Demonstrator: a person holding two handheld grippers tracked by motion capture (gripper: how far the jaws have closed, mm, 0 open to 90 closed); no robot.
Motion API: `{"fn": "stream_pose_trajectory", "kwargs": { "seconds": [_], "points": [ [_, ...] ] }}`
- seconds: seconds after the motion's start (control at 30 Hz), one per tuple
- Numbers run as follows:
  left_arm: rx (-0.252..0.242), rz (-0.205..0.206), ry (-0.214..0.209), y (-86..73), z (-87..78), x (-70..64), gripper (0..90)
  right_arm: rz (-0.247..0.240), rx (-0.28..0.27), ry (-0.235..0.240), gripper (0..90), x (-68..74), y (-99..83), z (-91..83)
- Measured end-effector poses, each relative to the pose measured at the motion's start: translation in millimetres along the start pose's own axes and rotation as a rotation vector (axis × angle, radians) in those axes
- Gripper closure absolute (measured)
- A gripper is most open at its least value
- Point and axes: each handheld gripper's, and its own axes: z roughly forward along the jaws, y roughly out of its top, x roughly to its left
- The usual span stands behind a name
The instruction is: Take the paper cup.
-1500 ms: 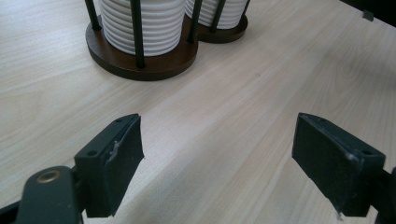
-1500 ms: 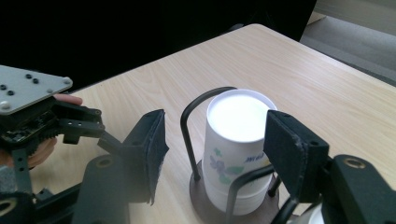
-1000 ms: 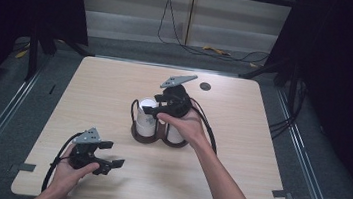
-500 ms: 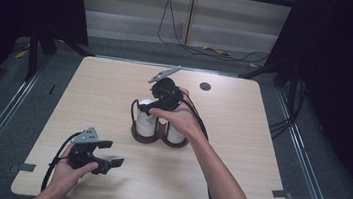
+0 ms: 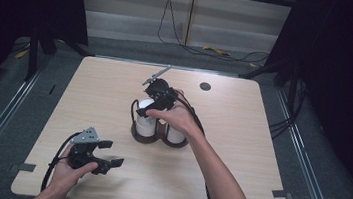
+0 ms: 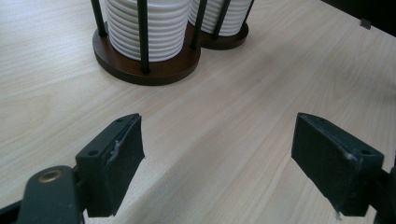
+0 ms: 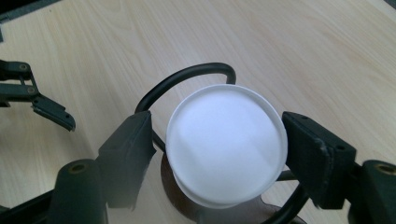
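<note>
Light wood table (image 5: 259, 154): a dark wooden two-bay holder (image 5: 159, 139) with black wire uprights stands near centre, each bay carrying a stack of white ribbed cups (image 6: 147, 25).

Right gripper (image 5: 149, 107) is poised over the top of the left stack, at about 10 o'clock from the holder's middle. In the right gripper view its jaws are spread on either side of the top white cup (image 7: 226, 142); the right pad sits at the rim, and contact cannot be confirmed.

Left gripper (image 5: 108, 153) is held low at 7 o'clock from the holder, well apart from it. Jaws spread wide over bare wood, nothing between them, pointing toward the holder base (image 6: 149, 70).
</note>
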Motion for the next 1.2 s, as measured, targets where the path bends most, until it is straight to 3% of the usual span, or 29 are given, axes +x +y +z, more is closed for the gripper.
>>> {"fn": "stream_pose_trajectory", "kwargs": {
  "seconds": [0.57, 1.2],
  "points": [
    [0.014, 0.003, 0.0, -0.4, 0.8, -0.1, 16.7, -0.008, 0.093, -0.013, 31.8, -1.8, 4.9, 15.1],
    [0.022, 0.006, 0.005, -1.0, 1.2, 0.1, 16.7, -0.014, 0.041, -0.017, 34.4, -4.7, 7.6, -1.1]
  ]
}}
